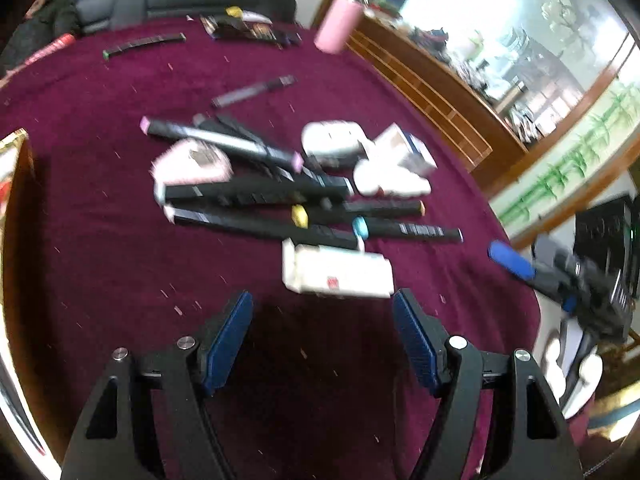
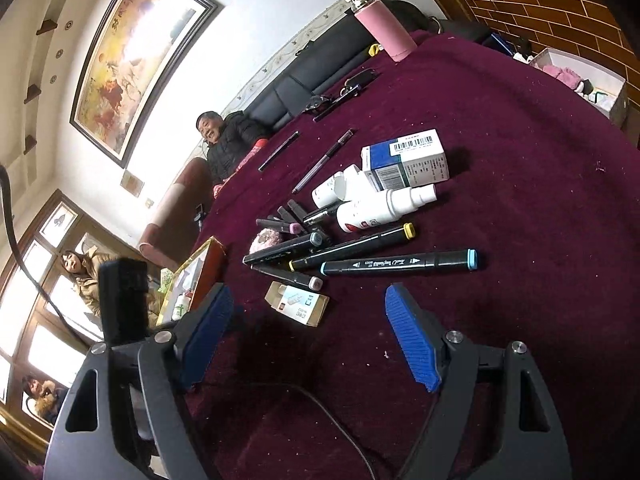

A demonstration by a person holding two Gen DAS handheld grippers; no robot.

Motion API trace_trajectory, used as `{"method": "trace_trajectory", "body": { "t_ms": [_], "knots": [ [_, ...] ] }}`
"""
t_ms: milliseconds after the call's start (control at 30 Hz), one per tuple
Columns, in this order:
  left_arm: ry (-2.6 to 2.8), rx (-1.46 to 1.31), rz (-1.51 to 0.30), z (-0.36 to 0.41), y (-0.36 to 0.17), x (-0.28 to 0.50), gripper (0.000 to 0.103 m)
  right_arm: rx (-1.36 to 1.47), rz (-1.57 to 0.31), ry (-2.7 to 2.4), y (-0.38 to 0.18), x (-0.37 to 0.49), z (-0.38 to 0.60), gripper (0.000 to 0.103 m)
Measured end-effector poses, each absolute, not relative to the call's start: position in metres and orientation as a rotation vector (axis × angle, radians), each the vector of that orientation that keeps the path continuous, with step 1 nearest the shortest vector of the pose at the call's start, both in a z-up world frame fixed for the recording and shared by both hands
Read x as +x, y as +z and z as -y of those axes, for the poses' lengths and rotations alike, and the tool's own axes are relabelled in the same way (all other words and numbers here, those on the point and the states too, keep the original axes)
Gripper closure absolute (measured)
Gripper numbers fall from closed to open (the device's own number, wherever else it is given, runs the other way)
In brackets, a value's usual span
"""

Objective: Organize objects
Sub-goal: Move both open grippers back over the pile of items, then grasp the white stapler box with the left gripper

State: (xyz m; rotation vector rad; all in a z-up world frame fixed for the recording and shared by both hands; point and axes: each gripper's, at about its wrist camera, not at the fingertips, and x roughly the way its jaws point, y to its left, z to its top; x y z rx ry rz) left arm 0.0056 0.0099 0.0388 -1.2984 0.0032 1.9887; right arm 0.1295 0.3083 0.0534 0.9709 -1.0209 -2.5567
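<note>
Both grippers hang over the maroon cloth-covered table, each with its blue-padded jaws spread apart and nothing between them: the left gripper and the right gripper.

Nearest the right gripper lies a small tan and white cardboard box; its print is too small to read. Just beyond it lies a cluster of black double-ended markers. The closest, the blue-capped marker, carries white script lettering that cannot be made out with certainty; a yellow-capped marker lies just behind it. About eight markers can be counted, several overlapping.

Farther on lie two white plastic bottles, touching, then one blue and white carton with a barcode label. Beyond these, two thin pens lie apart. At the far edge stands one pink cylindrical flask.
</note>
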Motion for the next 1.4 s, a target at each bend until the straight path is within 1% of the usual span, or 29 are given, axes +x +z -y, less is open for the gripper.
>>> {"method": "trace_trajectory", "body": {
  "t_ms": [100,167,333,467,567,633,700,833,1000,1033,1133,1167,1200,1233,1400],
  "knots": [
    [2.088,-1.322,0.038,0.0,0.038,-0.008,0.037,1.031,1.009,-2.483,0.046,0.112,-0.299,0.023],
    [2.13,-1.341,0.129,0.013,0.034,-0.016,0.037,1.067,1.027,-2.429,0.04,0.098,-0.293,0.023],
    [2.182,-1.383,0.26,0.054,0.028,-0.014,0.037,1.152,1.048,-2.312,0.027,0.049,-0.267,0.023],
    [2.208,-1.401,0.335,0.077,0.021,-0.012,0.037,1.21,1.089,-2.193,0.009,0.028,-0.244,0.023],
    [2.19,-1.391,0.409,0.09,0.019,-0.014,0.037,1.171,1.078,-1.951,0.009,0.029,-0.211,0.022],
    [2.182,-1.392,0.425,0.09,0.02,-0.015,0.037,1.121,1.064,-1.783,0.014,0.039,-0.191,0.021],
    [2.18,-1.386,0.427,0.089,0.02,-0.015,0.037,1.085,1.027,-1.836,0.023,0.053,-0.195,0.022],
    [2.155,-1.402,0.416,0.07,0.019,-0.015,0.037,1.034,1.051,-2.024,0.03,0.078,-0.239,0.022],
    [2.172,-1.354,0.29,0.01,0.022,-0.014,0.037,0.989,1.184,-2.121,0.024,0.104,-0.294,0.022],
    [2.208,-1.337,0.234,-0.001,0.026,-0.012,0.037,0.983,1.212,-2.135,0.022,0.11,-0.304,0.022],
    [2.401,-1.283,-0.225,-0.053,0.035,-0.001,0.037,0.963,1.247,-2.157,0.021,0.123,-0.318,0.022],
    [2.45,-1.261,-0.481,-0.075,0.029,0.005,0.037,0.957,1.251,-2.158,0.023,0.125,-0.32,0.022],
    [2.458,-1.253,-0.626,-0.087,0.022,0.008,0.037,0.95,1.253,-2.16,0.024,0.127,-0.32,0.022],
    [2.441,-1.255,-0.734,-0.096,0.013,0.012,0.036,0.943,1.253,-2.161,0.026,0.128,-0.321,0.022],
    [2.421,-1.296,-0.774,-0.091,0.01,0.02,0.035,0.951,1.243,-2.148,0.029,0.119,-0.307,0.022]
  ]
}}
